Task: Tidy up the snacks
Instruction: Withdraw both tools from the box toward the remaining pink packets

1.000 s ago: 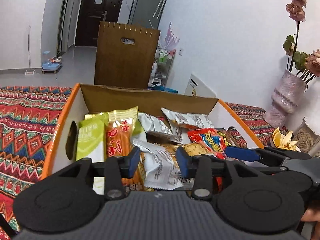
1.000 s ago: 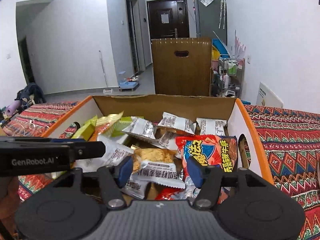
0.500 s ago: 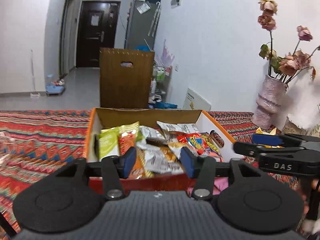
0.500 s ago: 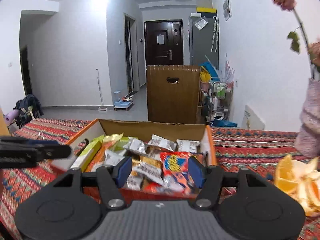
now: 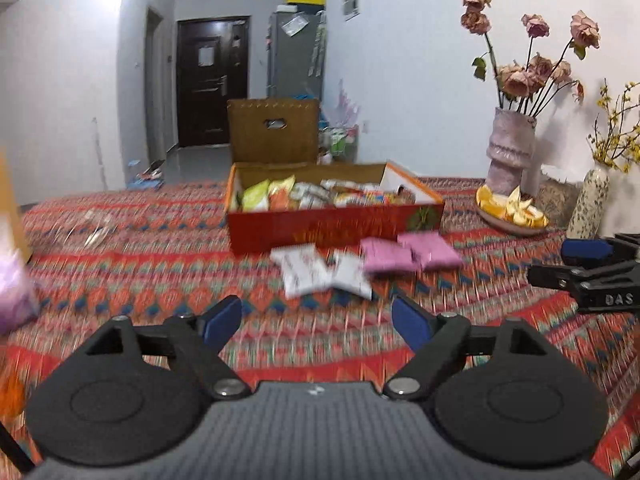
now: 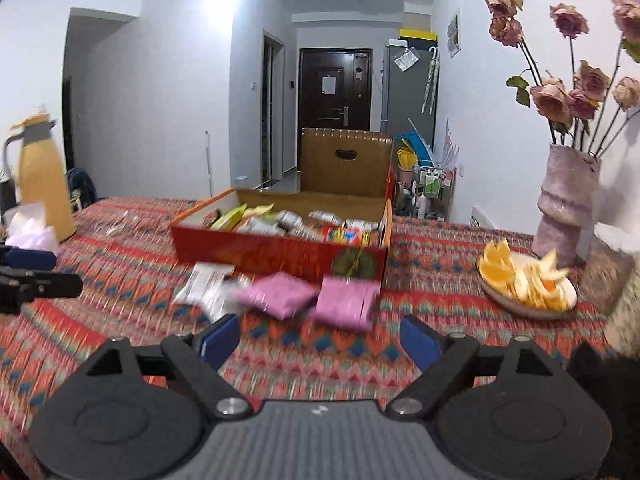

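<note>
A red cardboard box (image 5: 336, 226) (image 6: 280, 254) full of snack packets stands on the patterned tablecloth. In front of it lie two white packets (image 5: 320, 274) (image 6: 206, 284) and two pink packets (image 5: 408, 254) (image 6: 312, 294). My left gripper (image 5: 316, 322) hovers over the cloth well short of the white packets, its jaws opening with nothing between them. My right gripper (image 6: 320, 338) hangs just short of the pink packets, its jaws also opening and empty. Each gripper shows at the edge of the other's view.
A plate of orange slices (image 5: 510, 210) (image 6: 528, 280) and a pink vase of dried roses (image 5: 510, 152) (image 6: 566, 204) stand to the right. A yellow thermos (image 6: 42, 178) and tissues (image 6: 30, 230) are at the left. A brown chair back (image 6: 346, 160) stands behind the box.
Both grippers have pulled back from over the box toward the near side of the table and their jaws have spread wide. The packets in front of the box have come into view.
</note>
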### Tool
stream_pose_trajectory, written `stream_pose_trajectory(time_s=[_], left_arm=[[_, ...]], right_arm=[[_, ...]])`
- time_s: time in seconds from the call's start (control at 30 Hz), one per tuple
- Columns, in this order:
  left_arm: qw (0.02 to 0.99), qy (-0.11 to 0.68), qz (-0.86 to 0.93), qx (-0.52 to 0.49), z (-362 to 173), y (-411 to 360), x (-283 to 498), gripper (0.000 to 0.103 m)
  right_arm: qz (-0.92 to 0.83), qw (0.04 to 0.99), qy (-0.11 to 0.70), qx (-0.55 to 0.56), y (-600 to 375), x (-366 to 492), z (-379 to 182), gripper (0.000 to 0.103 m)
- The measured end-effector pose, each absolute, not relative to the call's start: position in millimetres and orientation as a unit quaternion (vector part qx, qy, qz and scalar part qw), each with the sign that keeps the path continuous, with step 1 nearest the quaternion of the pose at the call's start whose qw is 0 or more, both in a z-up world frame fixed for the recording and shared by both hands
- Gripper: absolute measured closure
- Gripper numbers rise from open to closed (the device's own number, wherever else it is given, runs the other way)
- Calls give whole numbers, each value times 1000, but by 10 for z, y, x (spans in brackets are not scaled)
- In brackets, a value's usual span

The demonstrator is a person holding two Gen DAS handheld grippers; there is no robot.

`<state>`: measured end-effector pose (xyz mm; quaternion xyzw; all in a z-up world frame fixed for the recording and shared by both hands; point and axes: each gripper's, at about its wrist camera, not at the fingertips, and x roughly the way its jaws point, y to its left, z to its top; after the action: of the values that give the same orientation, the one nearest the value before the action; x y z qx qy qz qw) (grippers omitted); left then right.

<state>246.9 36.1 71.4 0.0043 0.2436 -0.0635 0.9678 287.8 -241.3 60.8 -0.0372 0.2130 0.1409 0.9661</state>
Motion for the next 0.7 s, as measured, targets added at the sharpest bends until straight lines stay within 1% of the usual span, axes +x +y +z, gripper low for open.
stream_pose_trajectory(time_s=[0.1, 0.17, 0.33, 0.5, 0.7], left_arm=[[964, 262, -41, -1, 557, 350, 2173, 16], [960, 277, -30, -7, 454, 366, 2009, 14], [953, 300, -14, -25, 326, 398, 1744, 14], [952, 305, -9, -24, 309, 346, 1680, 14], [951, 308, -22, -14, 304, 251, 1766, 14]], right_arm=[[130, 967, 214, -41, -2471, 2507, 404, 10], [123, 966, 222, -42, -2503, 2318, 262, 10], [127, 958, 255, -16, -2639, 1961, -18, 10], [129, 955, 268, -8, -2704, 1765, -141, 10], [126, 955, 267, -10, -2739, 1794, -139, 10]])
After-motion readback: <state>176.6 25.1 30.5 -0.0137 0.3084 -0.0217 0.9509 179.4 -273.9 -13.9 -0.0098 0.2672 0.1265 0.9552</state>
